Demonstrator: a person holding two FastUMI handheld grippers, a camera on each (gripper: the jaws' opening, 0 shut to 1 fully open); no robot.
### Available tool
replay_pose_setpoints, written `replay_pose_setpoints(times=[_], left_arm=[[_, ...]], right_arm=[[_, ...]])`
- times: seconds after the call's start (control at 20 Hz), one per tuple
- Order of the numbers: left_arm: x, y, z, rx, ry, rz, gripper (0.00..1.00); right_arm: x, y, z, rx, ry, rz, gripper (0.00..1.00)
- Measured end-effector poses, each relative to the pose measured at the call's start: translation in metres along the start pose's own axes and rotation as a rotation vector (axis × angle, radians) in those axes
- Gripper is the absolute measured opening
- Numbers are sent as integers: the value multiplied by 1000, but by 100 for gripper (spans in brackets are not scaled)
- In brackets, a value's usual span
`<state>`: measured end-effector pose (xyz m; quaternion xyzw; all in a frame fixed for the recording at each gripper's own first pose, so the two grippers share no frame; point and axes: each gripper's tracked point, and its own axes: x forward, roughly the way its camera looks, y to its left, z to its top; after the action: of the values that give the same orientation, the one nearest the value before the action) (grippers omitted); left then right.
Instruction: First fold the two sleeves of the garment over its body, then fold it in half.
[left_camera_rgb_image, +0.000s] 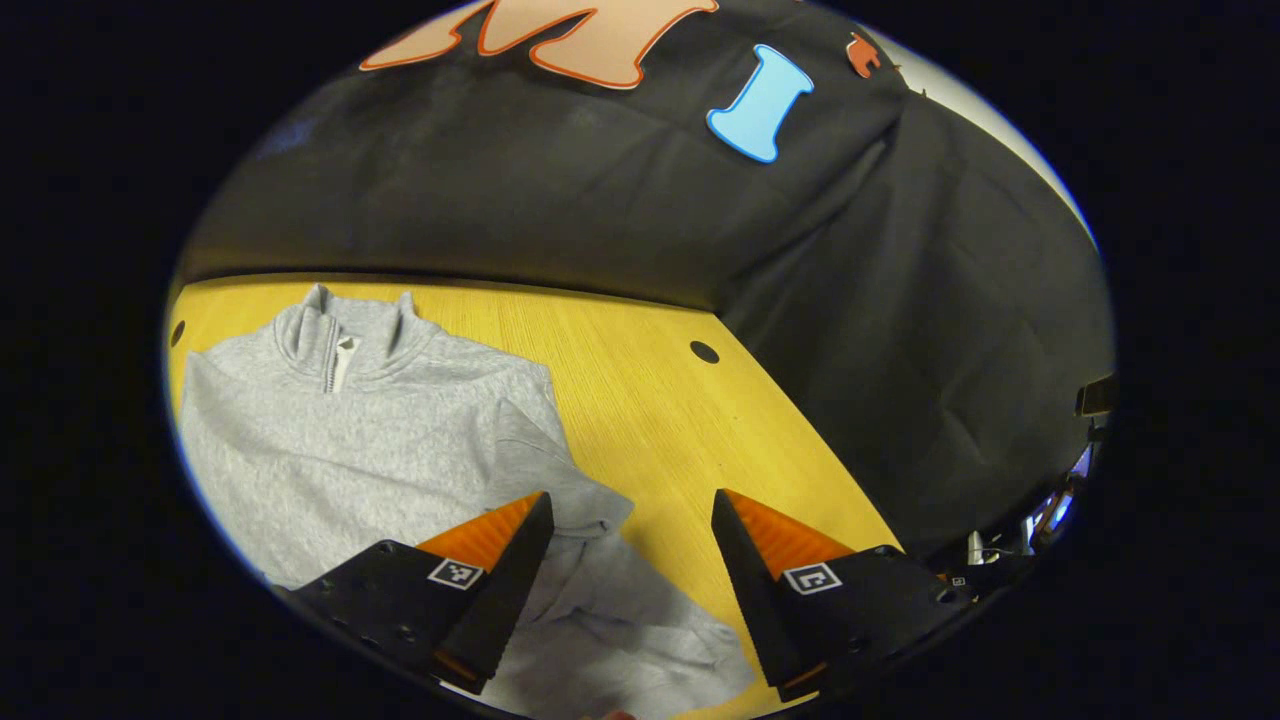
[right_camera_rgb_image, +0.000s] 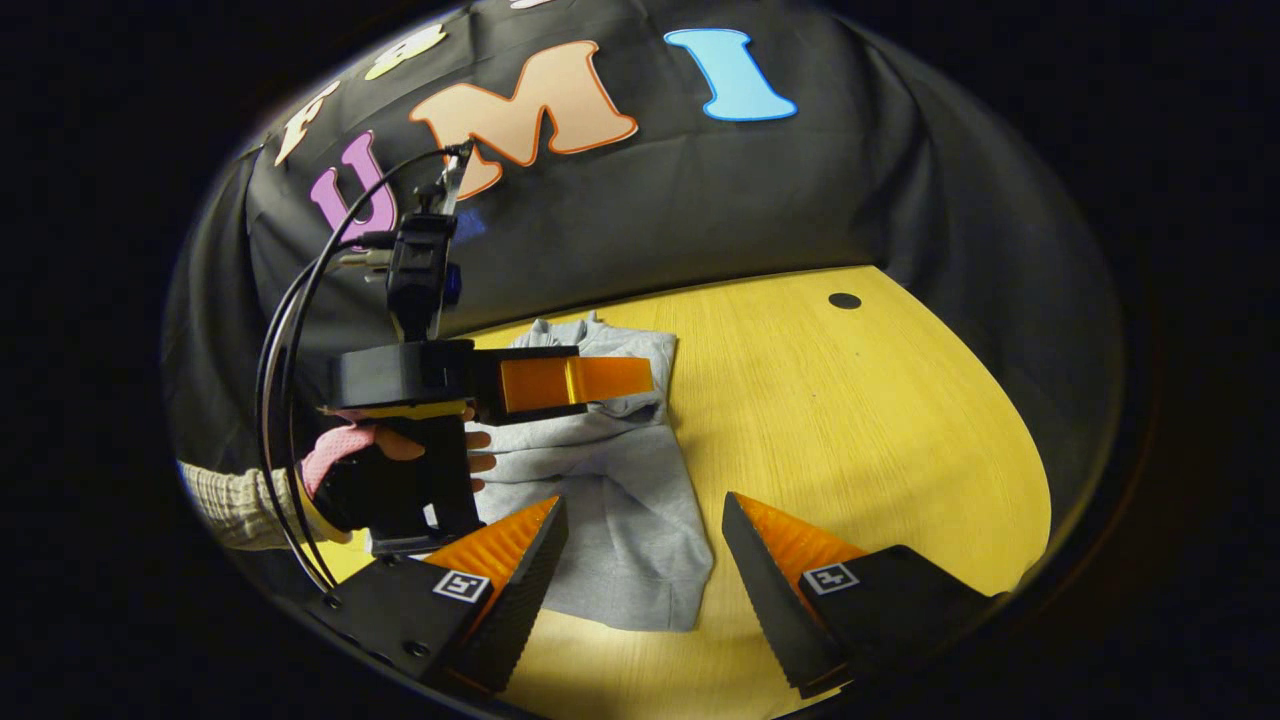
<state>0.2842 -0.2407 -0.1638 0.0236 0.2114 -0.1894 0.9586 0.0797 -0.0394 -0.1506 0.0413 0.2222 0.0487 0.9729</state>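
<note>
We held both grippers' fingers spread wide w/ nothing in them, left gripper (left_camera_rgb_image: 630, 520) & right gripper (right_camera_rgb_image: 640, 530) hovering over the grey garment (left_camera_rgb_image: 380, 430) on the table (left_camera_rgb_image: 640, 400), probably lining up the halving fold since its sleeve looked tucked in.

Yellow wooden table (right_camera_rgb_image: 880, 420) with small dark holes; black cloth wall (left_camera_rgb_image: 560, 200), perhaps dimly lit.

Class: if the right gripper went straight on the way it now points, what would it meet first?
Most likely the grey garment lying on the yellow table; the open right gripper points at its lower edge, though depth is unclear.
</note>
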Motion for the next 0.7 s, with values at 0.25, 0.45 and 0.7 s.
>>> replay_pose_setpoints(times=[0.25,0.45,0.7], left_arm=[[-48,26,-1,13,-10,30,94],[-99,75,-8,36,-25,120,99],[-170,130,-44,44,-12,250,94]], right_arm=[[6,14,-17,-43,35,12,93],[12,18,-38,-103,77,12,94],[15,16,-61,-158,132,3,93]])
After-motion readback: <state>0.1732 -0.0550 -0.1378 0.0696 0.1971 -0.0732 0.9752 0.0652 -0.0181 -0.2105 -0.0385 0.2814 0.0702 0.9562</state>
